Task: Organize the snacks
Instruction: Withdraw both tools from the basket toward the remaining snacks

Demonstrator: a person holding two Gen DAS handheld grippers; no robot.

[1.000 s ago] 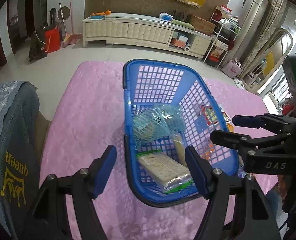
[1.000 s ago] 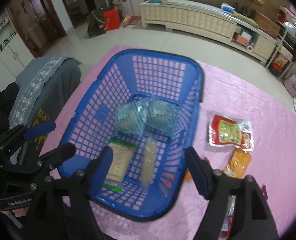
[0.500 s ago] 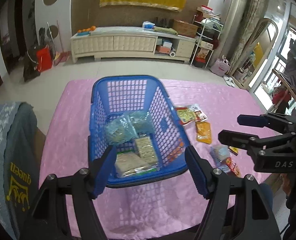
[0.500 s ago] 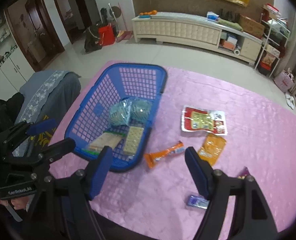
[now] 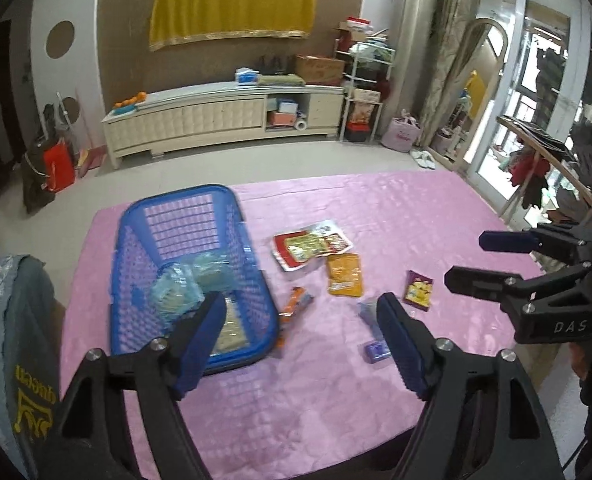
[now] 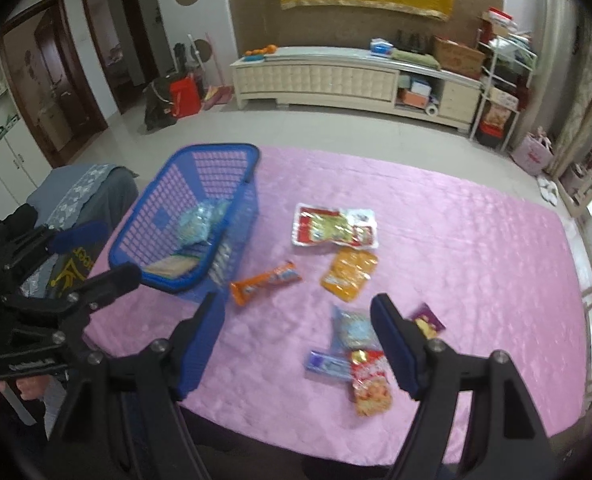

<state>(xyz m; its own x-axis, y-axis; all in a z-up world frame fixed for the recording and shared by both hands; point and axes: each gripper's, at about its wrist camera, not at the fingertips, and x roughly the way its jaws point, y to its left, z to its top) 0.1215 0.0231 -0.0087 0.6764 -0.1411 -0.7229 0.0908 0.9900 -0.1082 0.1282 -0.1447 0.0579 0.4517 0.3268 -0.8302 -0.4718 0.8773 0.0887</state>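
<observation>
A blue mesh basket (image 5: 116, 280) stands on the left of the pink table and holds bluish clear packets (image 5: 184, 292) and cracker packs. To its right lie loose snacks: a red-and-white packet (image 6: 335, 226), an orange pouch (image 6: 349, 274), an orange bar (image 6: 266, 282), a bluish packet (image 6: 351, 330), a small blue bar (image 6: 327, 364), a red-orange packet (image 6: 369, 384) and a purple packet (image 6: 427, 322). My left gripper (image 5: 299, 308) hovers above the table near the basket's corner, its jaws opening with nothing between them. The right gripper (image 6: 296, 304) hangs open and empty above the loose snacks.
A chair with a grey cover (image 5: 12, 320) stands against the table's left side. The pink cloth (image 5: 395, 208) reaches the near edge just under both grippers. A cream cabinet (image 5: 216, 120) and shelves stand far across the floor.
Both grippers have pulled back and up from over the basket, which now looks smaller and sits to the left. The loose snacks have come into view. The left jaws stand wider.
</observation>
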